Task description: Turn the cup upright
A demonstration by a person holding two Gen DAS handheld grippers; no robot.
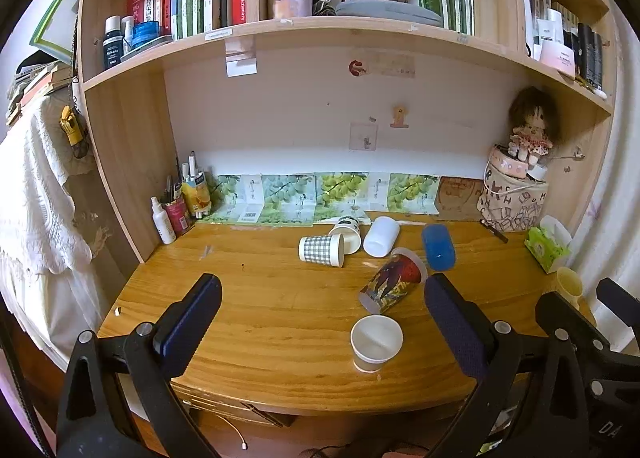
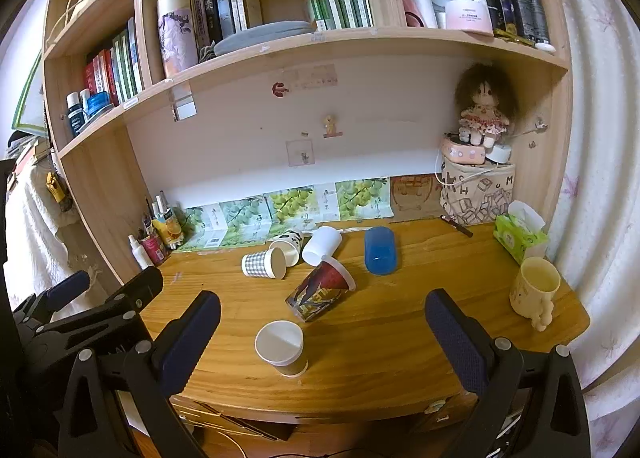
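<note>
Both grippers hovering at the near edge of the wooden desk [image 1: 260, 322], jaws spread wide, gripping nothing. Left gripper [image 1: 320, 322] and right gripper [image 2: 322, 332] sitting side by side; each wrist view catching the other tool at its frame edge.

Standing upright just ahead of the fingertips: white paper cup [image 2: 282, 348], mouth up; between the right gripper's fingers, nearer the left one, and close to the left gripper's right finger in its own view.

Lying on its side just beyond that: printed cup [image 2: 320, 292], rim pointing away.

Lying farther out in a cluster: checked cup [image 1: 322, 250], panda-print cup [image 1: 347, 236] touching it, white tumbler [image 1: 381, 236], blue tumbler [image 1: 438, 252] slightly apart.

Showing whole only in the right wrist view: yellow mug [image 2: 534, 292], upright, outside the right finger; left view clipping it behind the other tool.

Showing well only in the left view: pen holders [image 1: 184, 201] at the far left corner.
</note>
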